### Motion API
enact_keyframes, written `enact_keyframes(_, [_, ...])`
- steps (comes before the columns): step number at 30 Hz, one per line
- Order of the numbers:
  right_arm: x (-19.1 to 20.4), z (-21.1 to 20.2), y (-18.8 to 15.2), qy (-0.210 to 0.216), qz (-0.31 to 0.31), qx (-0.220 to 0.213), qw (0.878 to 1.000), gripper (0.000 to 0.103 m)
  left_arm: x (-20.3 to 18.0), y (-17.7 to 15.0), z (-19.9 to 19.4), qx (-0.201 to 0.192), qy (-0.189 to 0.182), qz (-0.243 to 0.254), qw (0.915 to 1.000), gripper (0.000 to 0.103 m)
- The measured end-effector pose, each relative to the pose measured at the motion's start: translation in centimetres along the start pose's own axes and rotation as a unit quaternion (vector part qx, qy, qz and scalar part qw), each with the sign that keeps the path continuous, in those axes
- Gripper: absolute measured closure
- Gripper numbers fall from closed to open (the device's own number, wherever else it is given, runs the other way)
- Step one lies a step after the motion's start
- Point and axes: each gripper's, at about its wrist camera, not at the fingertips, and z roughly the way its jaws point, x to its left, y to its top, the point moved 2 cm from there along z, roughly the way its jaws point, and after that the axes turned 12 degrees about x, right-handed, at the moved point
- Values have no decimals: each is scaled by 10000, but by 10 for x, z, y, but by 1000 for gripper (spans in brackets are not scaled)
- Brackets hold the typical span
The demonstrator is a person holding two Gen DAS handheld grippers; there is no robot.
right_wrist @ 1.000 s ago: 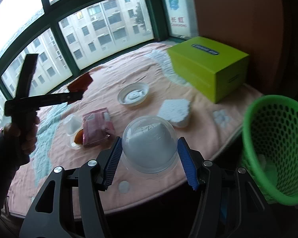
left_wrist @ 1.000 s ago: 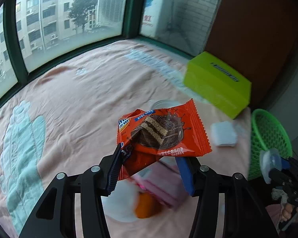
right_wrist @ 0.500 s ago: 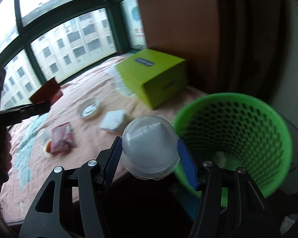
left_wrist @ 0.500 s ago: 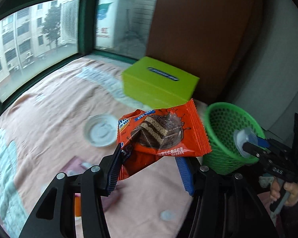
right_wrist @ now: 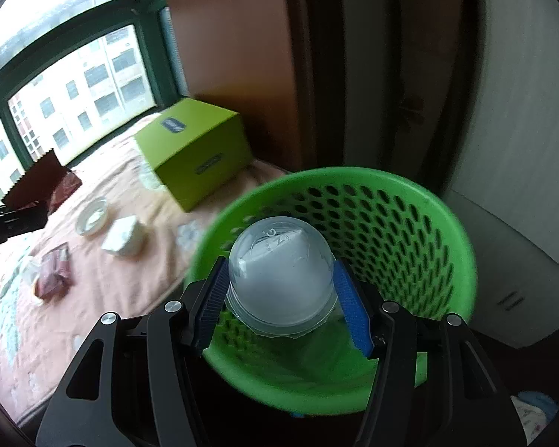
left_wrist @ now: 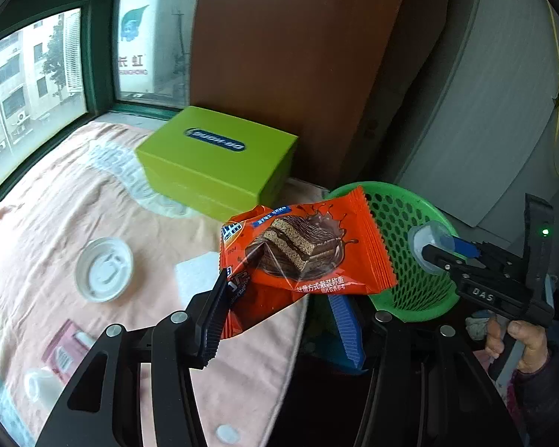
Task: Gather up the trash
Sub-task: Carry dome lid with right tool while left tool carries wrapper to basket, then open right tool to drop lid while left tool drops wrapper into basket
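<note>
Now we are at the drop-off step: both pieces of trash are carried and the green basket (right_wrist: 447,246) is the target. Our right gripper (right_wrist: 279,298) is clamped on the clear plastic cup (right_wrist: 281,277), held upside down between the blue pads, and the basket's open mouth lies directly ahead of and beneath the fingertips. We judge that the next move there calls only for parting the jaws so the cup falls inside; a slight push forward would centre it better, since it sits nearer the basket's close rim.

Our left gripper (left_wrist: 283,316) holds the orange snack wrapper (left_wrist: 305,253) by its lower left corner. The left pad bears on the foil, while the right pad is mostly hidden behind the wrapper. From this tool the basket lies ahead and to the right, so the wrapper has yet to be carried over the rim before release.

Both tools point steeply downward. The hand (left_wrist: 518,339) on the right handle shows at the far right of the left view.
</note>
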Motion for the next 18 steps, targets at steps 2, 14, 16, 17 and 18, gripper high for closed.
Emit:
enact_keyframes(2, [-9, 3, 1, -18, 47, 22, 10000, 45, -7, 4, 4, 28, -21, 31, 10000, 53])
enact_keyframes(14, [-43, -5, -5, -116, 298, -115, 9994, 35, -57, 28, 38, 275, -181, 353, 9988, 53])
enact_keyframes(16, [-46, -10, -6, -112, 315, -164, 9993, 35, -65, 31, 45, 326, -217, 391, 9985, 53])
enact_keyframes(17, [-49, -14, -7, -120, 330, -214, 9992, 35, -69, 32, 47, 348, -234, 405, 9983, 53])
enact_keyframes(18, [-50, -16, -7, -122, 337, -248, 9990, 35, -74, 33, 51, 381, -248, 427, 9981, 52])
